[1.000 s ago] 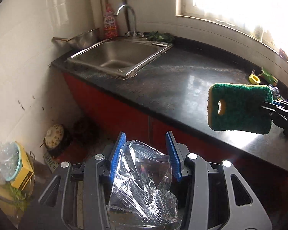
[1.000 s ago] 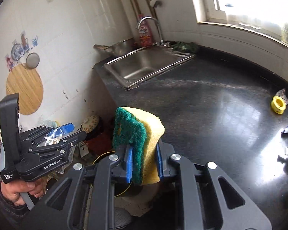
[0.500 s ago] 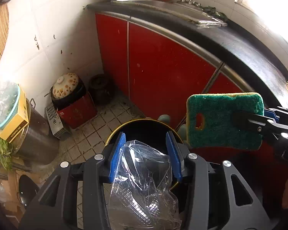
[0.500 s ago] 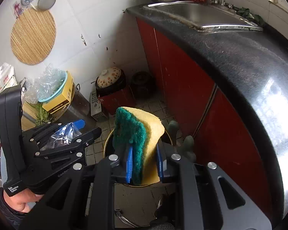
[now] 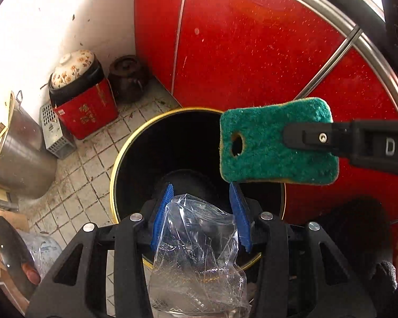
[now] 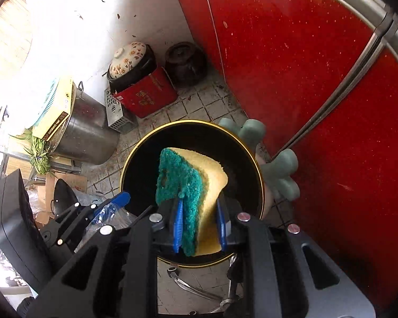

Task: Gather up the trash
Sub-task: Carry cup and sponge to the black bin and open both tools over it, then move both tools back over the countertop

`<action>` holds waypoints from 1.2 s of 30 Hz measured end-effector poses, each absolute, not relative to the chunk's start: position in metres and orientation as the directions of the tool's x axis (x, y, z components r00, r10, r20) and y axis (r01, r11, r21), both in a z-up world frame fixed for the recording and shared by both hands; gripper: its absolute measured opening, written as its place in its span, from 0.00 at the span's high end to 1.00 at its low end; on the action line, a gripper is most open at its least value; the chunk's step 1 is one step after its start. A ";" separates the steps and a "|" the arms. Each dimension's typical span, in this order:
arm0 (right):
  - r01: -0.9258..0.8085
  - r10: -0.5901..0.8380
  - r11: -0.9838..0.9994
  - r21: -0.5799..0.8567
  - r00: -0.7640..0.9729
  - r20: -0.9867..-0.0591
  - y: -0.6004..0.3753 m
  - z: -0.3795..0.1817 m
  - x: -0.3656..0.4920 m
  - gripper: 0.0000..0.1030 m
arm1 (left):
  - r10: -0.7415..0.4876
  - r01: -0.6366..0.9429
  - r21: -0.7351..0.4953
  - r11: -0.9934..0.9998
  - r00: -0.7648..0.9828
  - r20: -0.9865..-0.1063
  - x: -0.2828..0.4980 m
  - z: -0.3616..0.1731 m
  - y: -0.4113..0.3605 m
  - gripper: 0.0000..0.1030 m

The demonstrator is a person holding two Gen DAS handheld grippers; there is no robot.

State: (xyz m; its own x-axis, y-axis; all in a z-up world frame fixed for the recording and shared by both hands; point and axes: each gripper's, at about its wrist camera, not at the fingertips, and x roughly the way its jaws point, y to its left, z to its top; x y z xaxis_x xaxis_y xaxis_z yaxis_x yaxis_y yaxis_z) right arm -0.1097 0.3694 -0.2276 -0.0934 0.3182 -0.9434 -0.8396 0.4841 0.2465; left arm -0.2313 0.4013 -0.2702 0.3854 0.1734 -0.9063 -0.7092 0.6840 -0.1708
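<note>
Both of my tools hang over the black bin point(image 5: 135, 159) with the gold rim, each one gripping a piece of trash. My left tool point(image 5: 201, 212) clamps a crumpled clear plastic wrapper point(image 5: 199, 241) between its blue pads point(image 5: 161, 214) — the film bulges out toward the camera and hides part of the bin's mouth. My right tool point(image 6: 199, 220) is closed narrow on a sponge point(image 6: 191, 185), green scourer on one face and yellow foam on the other, squeezed so the foam bows outward. Seen from the left wrist, the sponge point(image 5: 276, 143) shows its green side with a small hole near one end, and it sits above the bin's far edge, in front of the red cabinet doors point(image 5: 252, 45).

Seen from the right wrist, the bin point(image 6: 146, 175) lies straight below the sponge, on a grimy tiled floor point(image 6: 188, 108). Beside the bin stand a red box point(image 6: 146, 95) with a flowered ceramic pot point(image 6: 130, 58) on it, a dark brown jar point(image 6: 185, 61) and a big steel stockpot point(image 6: 87, 129). My left tool point(image 6: 111, 209) shows at the bin's near left edge with the wrapper in it — neither item touches the bin.
</note>
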 end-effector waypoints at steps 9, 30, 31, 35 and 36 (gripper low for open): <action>-0.817 0.306 0.505 0.278 -0.132 -0.943 0.377 -0.247 -0.100 0.54 | 0.121 -0.699 -0.208 0.684 0.390 -0.913 -0.228 -0.290 0.402 0.40; -0.864 0.563 0.419 0.278 0.008 -0.826 0.294 -0.097 -0.090 0.20 | 0.290 -0.662 -0.163 0.731 0.517 -0.805 -0.227 -0.157 0.385 0.18; -0.862 0.589 0.435 0.261 0.053 -0.807 0.273 -0.076 -0.084 0.18 | 0.300 -0.644 -0.159 0.748 0.543 -0.785 -0.221 -0.137 0.379 0.18; -0.803 0.642 0.563 0.196 0.276 -0.715 0.166 -0.004 -0.051 0.15 | 0.307 -0.533 -0.104 0.840 0.624 -0.718 -0.179 -0.069 0.332 0.15; -0.769 0.634 0.613 0.182 0.340 -0.695 0.135 0.010 -0.042 0.15 | 0.302 -0.498 -0.081 0.863 0.639 -0.707 -0.165 -0.056 0.317 0.15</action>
State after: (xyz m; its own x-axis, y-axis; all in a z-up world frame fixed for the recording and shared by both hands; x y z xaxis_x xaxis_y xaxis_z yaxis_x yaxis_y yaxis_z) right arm -0.0415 0.1347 0.0096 0.3399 0.6336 -0.6950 -0.7691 0.6125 0.1823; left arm -0.1652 0.3170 -0.0556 0.6393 0.3024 -0.7070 -0.4979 0.8635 -0.0809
